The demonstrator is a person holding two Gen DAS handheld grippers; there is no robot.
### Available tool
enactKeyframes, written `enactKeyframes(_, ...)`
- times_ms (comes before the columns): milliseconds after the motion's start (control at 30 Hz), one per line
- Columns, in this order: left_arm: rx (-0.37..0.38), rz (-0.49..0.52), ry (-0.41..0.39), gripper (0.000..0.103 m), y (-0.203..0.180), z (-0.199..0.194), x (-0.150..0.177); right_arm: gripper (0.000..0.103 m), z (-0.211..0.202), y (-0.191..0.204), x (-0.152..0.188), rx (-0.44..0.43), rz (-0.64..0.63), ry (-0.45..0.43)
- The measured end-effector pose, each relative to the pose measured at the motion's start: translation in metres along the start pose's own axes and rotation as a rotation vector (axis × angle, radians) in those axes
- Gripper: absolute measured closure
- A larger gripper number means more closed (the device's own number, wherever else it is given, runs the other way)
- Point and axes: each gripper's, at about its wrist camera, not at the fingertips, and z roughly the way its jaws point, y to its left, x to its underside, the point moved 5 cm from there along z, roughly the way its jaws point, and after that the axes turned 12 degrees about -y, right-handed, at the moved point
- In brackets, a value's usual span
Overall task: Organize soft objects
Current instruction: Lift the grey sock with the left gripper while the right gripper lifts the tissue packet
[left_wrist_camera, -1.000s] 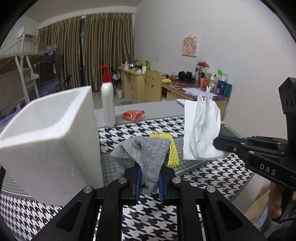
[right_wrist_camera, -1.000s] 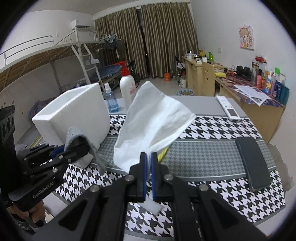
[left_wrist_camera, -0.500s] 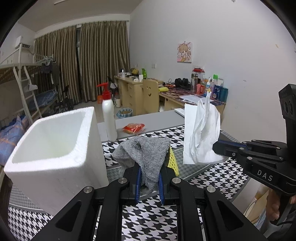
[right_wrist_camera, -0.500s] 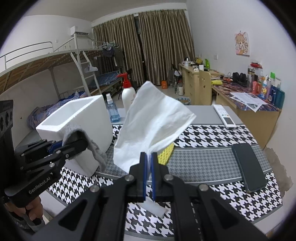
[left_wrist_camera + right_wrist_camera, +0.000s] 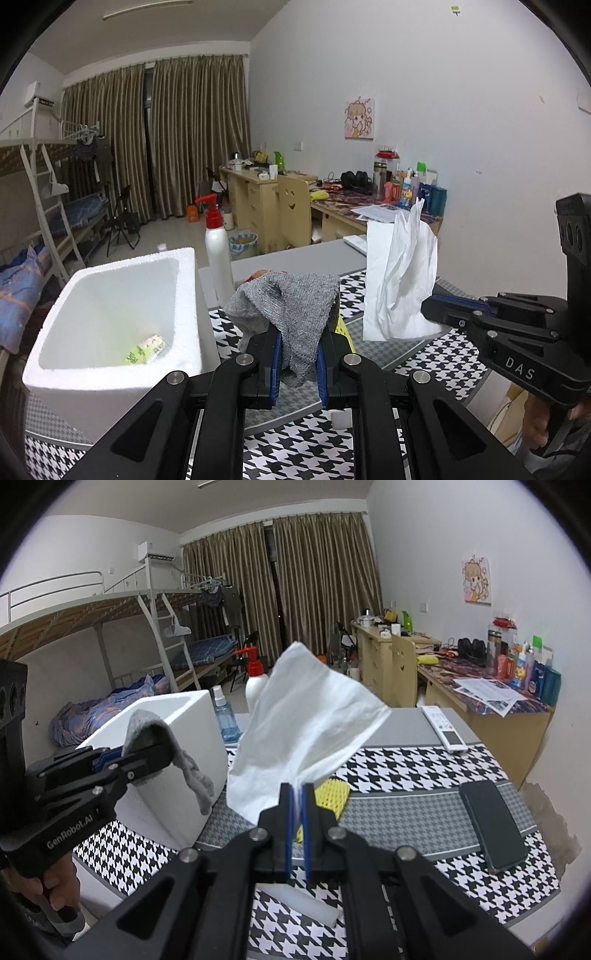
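At far left we see the white foam box (image 5: pixel 110 317) on the houndstooth table (image 5: pixel 436 354), a small green packet (image 5: pixel 147 349) lying inside. Just right of it, our left gripper (image 5: pixel 298 363) pinches the grey knit cloth (image 5: pixel 291 306), lifted above the tabletop. Further right, our right gripper (image 5: pixel 297 834), pressed together, pinches the white tissue (image 5: pixel 306 731) aloft. A dark phone (image 5: pixel 493 825) lies at far right.

Wrist views, shared foam box (image 5: pixel 110 317)

1 foam box (image 5: pixel 110 325), 1 grey cloth (image 5: pixel 295 306), 1 white tissue (image 5: pixel 399 280), 1 yellow sponge (image 5: pixel 330 794), 1 phone (image 5: pixel 493 827)
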Motion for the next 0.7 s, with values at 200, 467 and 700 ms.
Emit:
enactKeyframes(200, 0.018, -0.003, -0.014, 0.087, 0.003, -0.006, -0.003, 0.096, 0.001, 0.004, -0.008, 0.003, -0.003, -0.017)
enactKeyframes(467, 0.014, -0.009, -0.029, 0.087, 0.008, -0.007, -0.012, 0.096, 0.004, 0.013, -0.016, -0.012, -0.011, -0.037)
enactKeyframes(700, -0.003, -0.005, -0.056, 0.087, 0.015, -0.009, -0.022, 0.096, 0.006, 0.023, -0.023, -0.031, -0.03, -0.055)
